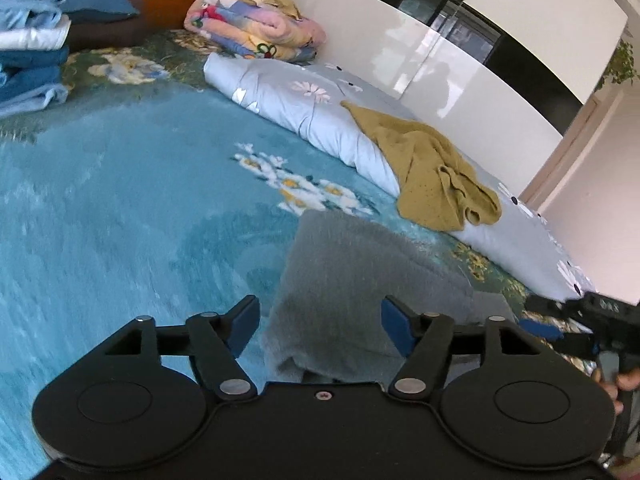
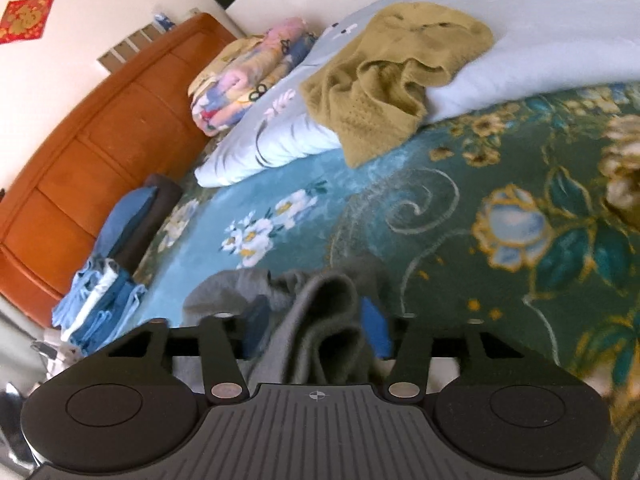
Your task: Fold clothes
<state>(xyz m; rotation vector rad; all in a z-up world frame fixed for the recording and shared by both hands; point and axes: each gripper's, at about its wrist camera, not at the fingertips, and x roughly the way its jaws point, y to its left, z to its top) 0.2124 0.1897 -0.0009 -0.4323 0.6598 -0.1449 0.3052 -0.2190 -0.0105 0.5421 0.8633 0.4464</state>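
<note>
Grey fleece garment lies folded under spread, empty left gripper; right gripper pinches it.

Left gripper jaws spread wide, holding nothing, tilted downward. Right gripper jaws partly parted with grey cloth bunched between them; grip state unclear.

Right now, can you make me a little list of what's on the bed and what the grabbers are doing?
bed cover: teal blanket with flowers
being folded: grey garment
left gripper: open, above the grey garment
right gripper: grey cloth bunched between its fingers
waiting: mustard sweater on the pale duvet
done: folded blue pile near the headboard
</note>
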